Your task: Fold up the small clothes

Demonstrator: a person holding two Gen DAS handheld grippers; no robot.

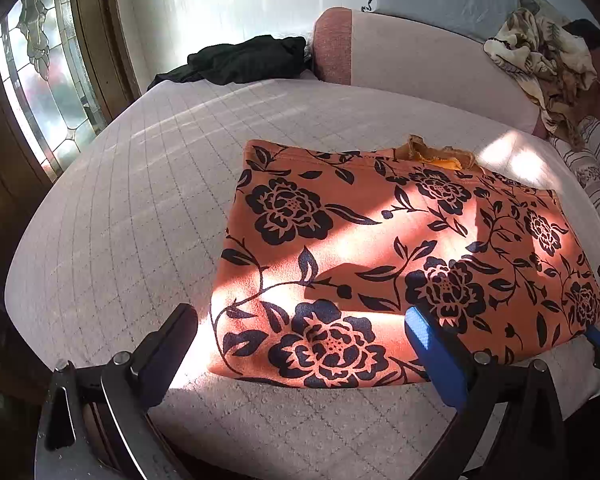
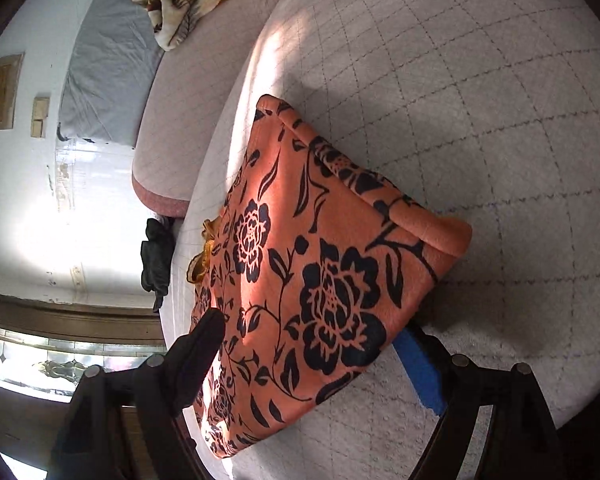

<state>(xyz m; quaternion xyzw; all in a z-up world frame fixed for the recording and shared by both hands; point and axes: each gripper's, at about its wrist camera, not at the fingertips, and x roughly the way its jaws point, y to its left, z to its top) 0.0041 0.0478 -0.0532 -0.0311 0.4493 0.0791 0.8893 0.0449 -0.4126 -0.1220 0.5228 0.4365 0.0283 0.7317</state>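
Orange fleece garment [image 1: 400, 256], one, black flower print, folded into a thick rectangle, lies flat on the pale quilted bed [image 1: 132, 208]. One yellow-brown scrap [image 1: 440, 154] peeks from under its far edge. Left tool [image 1: 300, 340] spread wide, fingers straddling the garment's near corner, pinching nothing. Right tool [image 2: 316, 344] spread wide too, garment edge between its fingers, not gripped. One black cloth [image 1: 244, 60] at the bed's far side; one patterned blanket [image 1: 548, 64] crumpled on the pink bolster [image 1: 420, 64].
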